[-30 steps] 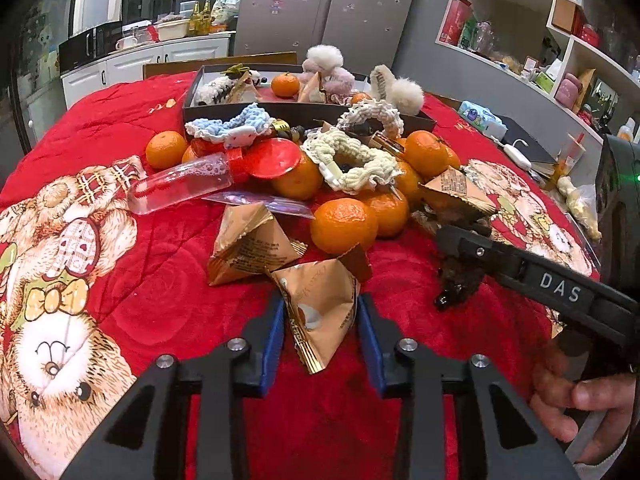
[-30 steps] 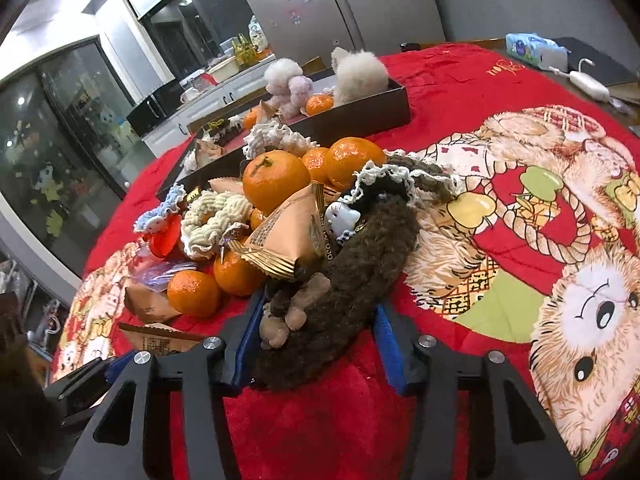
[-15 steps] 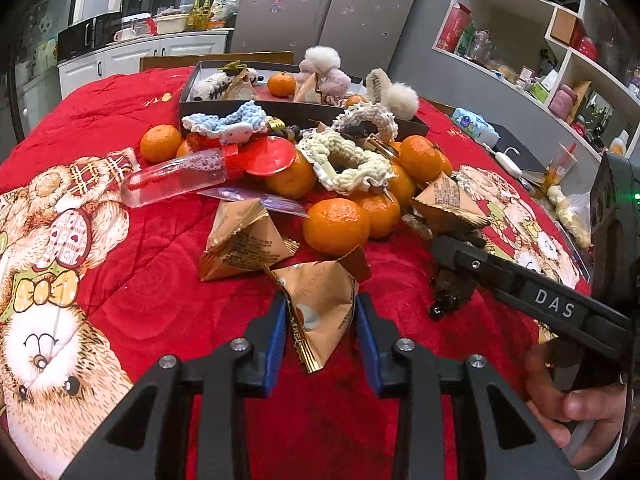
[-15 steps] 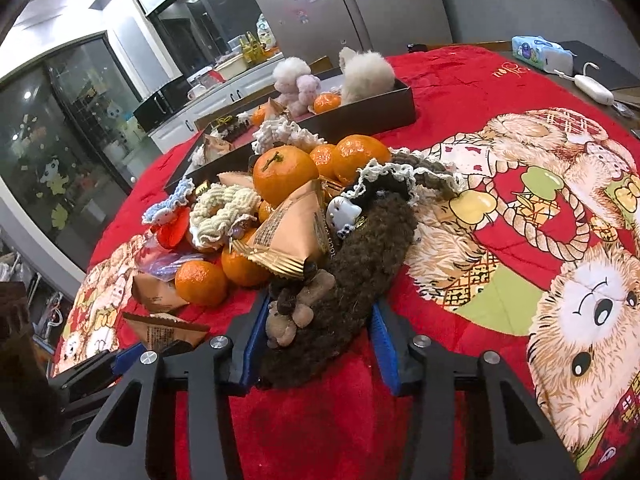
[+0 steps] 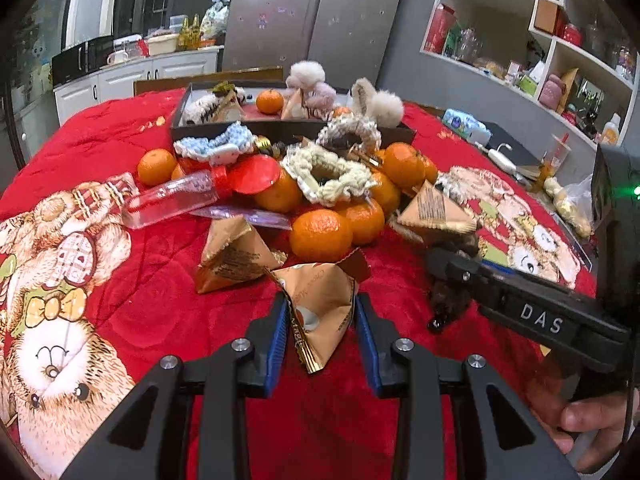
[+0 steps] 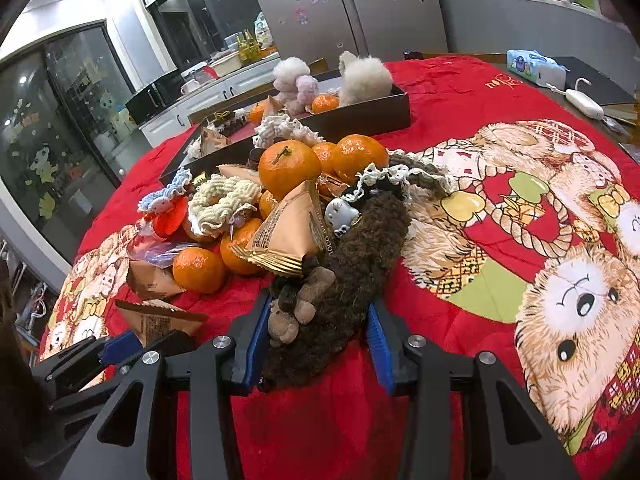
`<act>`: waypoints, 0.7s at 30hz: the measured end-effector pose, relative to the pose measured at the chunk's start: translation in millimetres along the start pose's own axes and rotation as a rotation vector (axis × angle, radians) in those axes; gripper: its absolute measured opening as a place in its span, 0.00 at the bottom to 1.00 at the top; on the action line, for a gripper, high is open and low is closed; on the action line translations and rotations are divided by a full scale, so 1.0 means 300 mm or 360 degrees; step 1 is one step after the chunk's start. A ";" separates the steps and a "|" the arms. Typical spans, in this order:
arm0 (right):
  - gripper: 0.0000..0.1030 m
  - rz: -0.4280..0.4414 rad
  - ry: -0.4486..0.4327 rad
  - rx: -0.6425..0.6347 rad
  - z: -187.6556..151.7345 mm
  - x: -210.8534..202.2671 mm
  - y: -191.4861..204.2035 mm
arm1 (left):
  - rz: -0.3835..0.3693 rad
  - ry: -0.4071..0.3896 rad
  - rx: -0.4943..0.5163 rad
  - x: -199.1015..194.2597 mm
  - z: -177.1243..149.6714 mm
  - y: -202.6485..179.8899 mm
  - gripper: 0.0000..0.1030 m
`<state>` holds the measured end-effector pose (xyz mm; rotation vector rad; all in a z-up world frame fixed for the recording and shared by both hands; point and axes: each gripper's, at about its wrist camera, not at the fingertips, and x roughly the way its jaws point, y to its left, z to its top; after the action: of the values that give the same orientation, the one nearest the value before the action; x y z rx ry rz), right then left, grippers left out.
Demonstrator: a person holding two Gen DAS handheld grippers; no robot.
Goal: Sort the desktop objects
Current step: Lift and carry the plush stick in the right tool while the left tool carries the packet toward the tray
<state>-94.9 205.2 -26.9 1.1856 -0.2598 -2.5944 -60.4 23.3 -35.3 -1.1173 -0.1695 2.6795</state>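
My left gripper (image 5: 320, 316) is shut on a brown triangular snack packet (image 5: 320, 304), held just above the red cloth. My right gripper (image 6: 318, 320) is shut on a dark brown fuzzy hair scrunchie (image 6: 352, 264) with a small bear charm (image 6: 296, 304); it also shows in the left wrist view (image 5: 452, 300). Ahead lies a pile of tangerines (image 5: 320, 236), more brown packets (image 5: 232, 256), a cream scrunchie (image 5: 328, 176), a blue scrunchie (image 5: 216, 146) and a clear bottle with a red cap (image 5: 176, 200). A dark box (image 5: 280, 130) behind holds plush items and a tangerine.
The table carries a red bear-print cloth (image 6: 520, 220). A tissue pack (image 6: 534, 66) and a white device (image 6: 584, 102) lie at the far right edge. Shelves (image 5: 560, 40) stand to the right, a fridge (image 5: 320, 12) behind.
Both grippers have lifted slightly and pulled back with their objects held; the pile looks a little lower and farther in both views.
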 end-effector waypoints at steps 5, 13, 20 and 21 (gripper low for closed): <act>0.40 -0.0008 -0.0017 0.0011 -0.017 -0.029 -0.001 | 0.0040 -0.0072 0.0071 -0.032 -0.008 -0.032 0.32; 0.40 -0.0040 -0.0068 -0.0035 -0.033 -0.094 0.016 | 0.0081 -0.0174 0.0139 -0.090 -0.019 -0.062 0.32; 0.40 -0.0045 -0.0131 -0.0070 -0.033 -0.154 0.040 | 0.0092 -0.0204 0.0140 -0.132 -0.028 -0.062 0.32; 0.40 -0.0046 -0.0142 -0.0075 -0.030 -0.163 0.045 | 0.0094 -0.0207 0.0136 -0.138 -0.028 -0.061 0.32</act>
<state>-55.2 207.9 5.7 1.0675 -0.2002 -2.6670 -23.2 30.3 -9.3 -0.9376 -0.0443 2.7840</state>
